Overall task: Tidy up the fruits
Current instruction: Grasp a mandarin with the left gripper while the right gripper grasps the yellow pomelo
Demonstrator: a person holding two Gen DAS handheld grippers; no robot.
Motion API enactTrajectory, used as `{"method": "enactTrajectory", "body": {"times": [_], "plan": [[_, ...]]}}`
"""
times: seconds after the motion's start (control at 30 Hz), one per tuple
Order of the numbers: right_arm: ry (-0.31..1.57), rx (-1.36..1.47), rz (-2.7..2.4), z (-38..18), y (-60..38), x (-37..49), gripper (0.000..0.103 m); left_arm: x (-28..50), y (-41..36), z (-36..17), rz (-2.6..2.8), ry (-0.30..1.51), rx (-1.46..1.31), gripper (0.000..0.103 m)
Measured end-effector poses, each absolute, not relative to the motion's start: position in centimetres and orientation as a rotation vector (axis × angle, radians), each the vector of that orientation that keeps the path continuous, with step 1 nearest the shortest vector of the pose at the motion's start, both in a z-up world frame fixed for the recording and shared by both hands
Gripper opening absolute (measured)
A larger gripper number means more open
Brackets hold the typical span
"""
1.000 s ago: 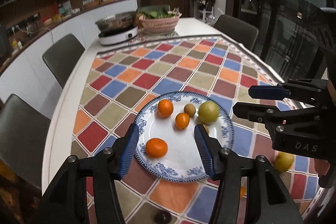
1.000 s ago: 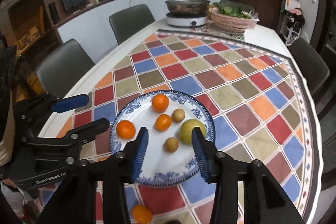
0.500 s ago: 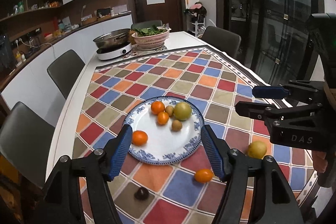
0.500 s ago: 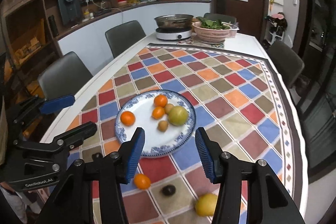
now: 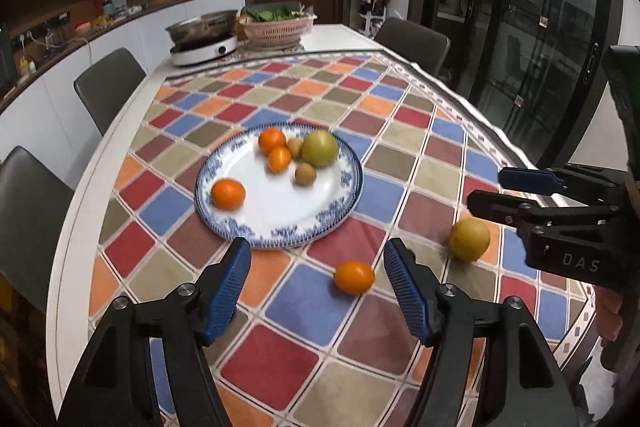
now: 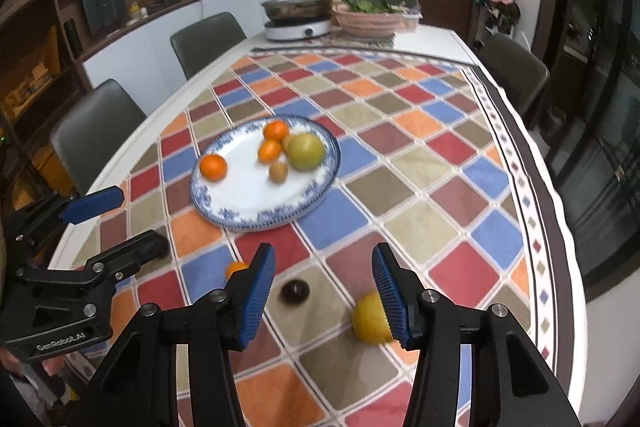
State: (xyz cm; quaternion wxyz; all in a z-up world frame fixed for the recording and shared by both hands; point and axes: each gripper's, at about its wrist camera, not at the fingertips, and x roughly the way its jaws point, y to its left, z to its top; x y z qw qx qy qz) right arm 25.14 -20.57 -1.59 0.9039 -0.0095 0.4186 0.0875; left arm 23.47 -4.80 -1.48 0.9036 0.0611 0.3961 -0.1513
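A blue-rimmed white plate [image 5: 276, 223] [image 6: 256, 211] on the checkered cloth holds three oranges, two small brown fruits and a green fruit [image 5: 319, 148] [image 6: 305, 151]. Loose on the cloth lie a small orange [image 5: 354, 277] [image 6: 236, 269], a yellow fruit [image 5: 469, 239] [image 6: 370, 319] and a dark fruit [image 6: 295, 291]. My left gripper [image 5: 318, 291] is open and empty, held near the small orange. My right gripper [image 6: 323, 297] is open and empty, above the dark fruit, its right finger in front of the yellow fruit.
At the table's far end stand a pan on a cooker [image 5: 204, 39] and a pink basket of greens [image 5: 276, 25]. Grey chairs [image 5: 108, 83] line both sides. The table edge [image 6: 560, 211] runs along the right, with glass doors beyond.
Both grippers have pulled back from over the plate toward the table's near end. The loose orange, dark fruit and yellow fruit have come into view.
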Motion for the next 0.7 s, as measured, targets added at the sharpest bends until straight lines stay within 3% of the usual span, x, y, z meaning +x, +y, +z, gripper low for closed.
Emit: {"method": "enactTrajectory", "body": {"times": [0.7], "plan": [[0.997, 0.009, 0.104, -7.4, -22.9, 24.5, 0.051, 25.0, -7.4, -8.1, -0.342, 1.003, 0.167, 0.068]]}}
